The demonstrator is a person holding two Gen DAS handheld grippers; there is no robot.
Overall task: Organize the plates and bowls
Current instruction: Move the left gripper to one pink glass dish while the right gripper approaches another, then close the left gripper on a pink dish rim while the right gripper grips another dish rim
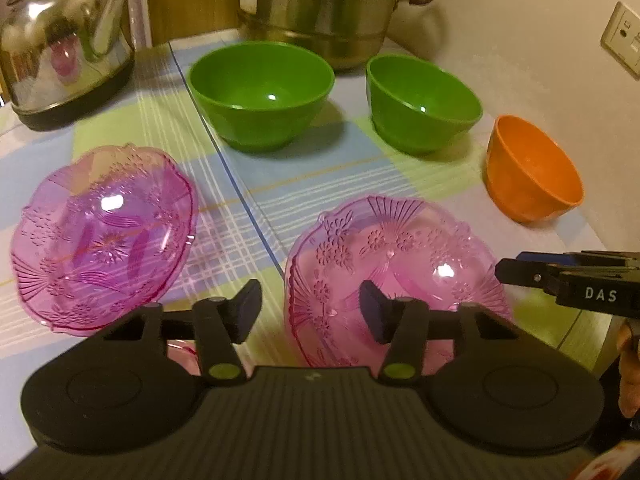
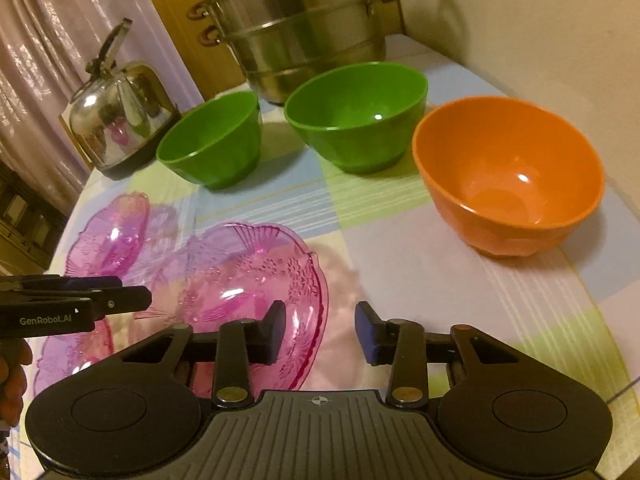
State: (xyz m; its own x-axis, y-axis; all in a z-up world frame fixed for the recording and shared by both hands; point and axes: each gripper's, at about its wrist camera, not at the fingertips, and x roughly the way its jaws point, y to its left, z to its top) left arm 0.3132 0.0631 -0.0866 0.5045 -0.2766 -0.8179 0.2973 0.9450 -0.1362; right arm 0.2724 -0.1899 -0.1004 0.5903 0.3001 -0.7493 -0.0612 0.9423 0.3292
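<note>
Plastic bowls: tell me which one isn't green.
The orange bowl, standing rightmost in the row; the two green bowls stand to its left.

1. Bare tablecloth (image 2: 460,292) lies open between the orange bowl (image 2: 510,176) and the near pink plate (image 2: 248,280).
2. Two green bowls (image 2: 354,114), a steamer pot (image 2: 296,28) and a kettle (image 2: 120,116) block the back.

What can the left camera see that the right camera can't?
Only the left camera shows the wall socket. Only the right camera shows the curtain and a third pink plate low on the left. Both show the kettle, the steamer pot, two green bowls, the orange bowl, pink plates and the checked tablecloth. Each also sees the other hand-held gripper.
</note>
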